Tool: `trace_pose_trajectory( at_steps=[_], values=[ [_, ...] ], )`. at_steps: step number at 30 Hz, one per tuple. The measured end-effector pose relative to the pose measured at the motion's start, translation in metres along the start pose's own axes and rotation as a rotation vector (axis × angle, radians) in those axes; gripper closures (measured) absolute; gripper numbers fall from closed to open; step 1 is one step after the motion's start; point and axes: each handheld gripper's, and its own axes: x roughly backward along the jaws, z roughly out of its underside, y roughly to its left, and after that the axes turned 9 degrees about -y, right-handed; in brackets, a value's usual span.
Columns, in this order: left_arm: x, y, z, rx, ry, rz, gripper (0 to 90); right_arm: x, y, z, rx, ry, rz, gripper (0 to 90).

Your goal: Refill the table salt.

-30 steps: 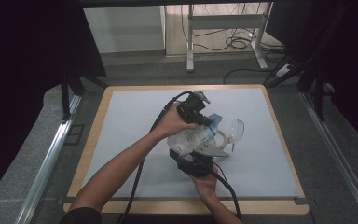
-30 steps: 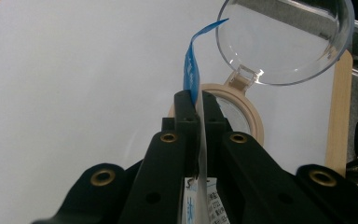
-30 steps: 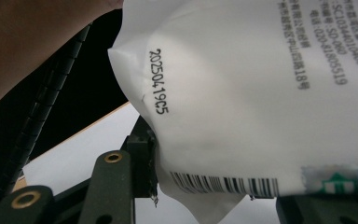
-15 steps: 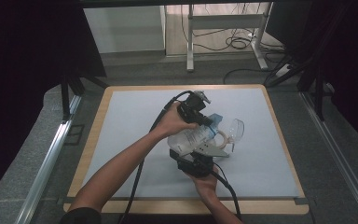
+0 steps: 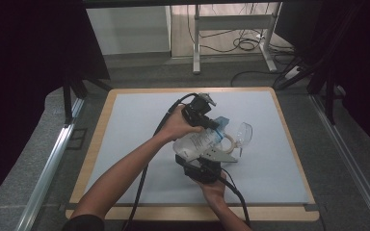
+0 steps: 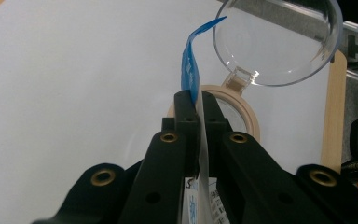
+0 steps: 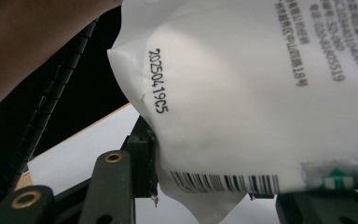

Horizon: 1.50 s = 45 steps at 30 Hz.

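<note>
Open-lidded jar (image 5: 231,139) lies just beside the held pouch (image 5: 200,143).

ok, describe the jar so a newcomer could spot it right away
On the white mat, look just right of the two grippers holding the bag at mid-table. The jar stands there, under the bag's blue end. It's the only thing with a tan rim, and its clear round lid is flipped open on a hinge.

Two tongs, left (image 5: 211,121) and right (image 5: 207,155); one white pouch (image 5: 197,141) with one blue strip (image 6: 189,70); one tan-rimmed jar (image 5: 227,143) with one clear hinged lid (image 5: 244,133); one tabletop (image 5: 139,120).
</note>
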Motion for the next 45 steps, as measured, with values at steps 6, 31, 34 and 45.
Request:
trace_pose_trajectory(
  at_steps=[6, 31, 34, 45],
  values=[
    [-0.0010, 0.0005, 0.0004, 0.001, 0.004, 0.003, 89.6, 0.0005, -0.0001, 0.0005, -0.006, 0.002, -0.004, 54.6],
    [-0.0081, 0.0014, -0.0028, -0.003, 0.025, 0.024, 89.6, 0.0030, 0.0007, -0.0020, -0.033, -0.007, 0.010, 54.6],
    [-0.0084, 0.0012, -0.0031, -0.005, 0.026, 0.024, 89.6, 0.0031, 0.0008, -0.0022, -0.033, -0.009, 0.011, 54.6],
    [-0.0084, 0.0026, -0.0018, -0.003, 0.025, 0.027, 89.6, 0.0022, 0.0013, -0.0019, -0.031, -0.003, 0.017, 54.5]
  ],
)
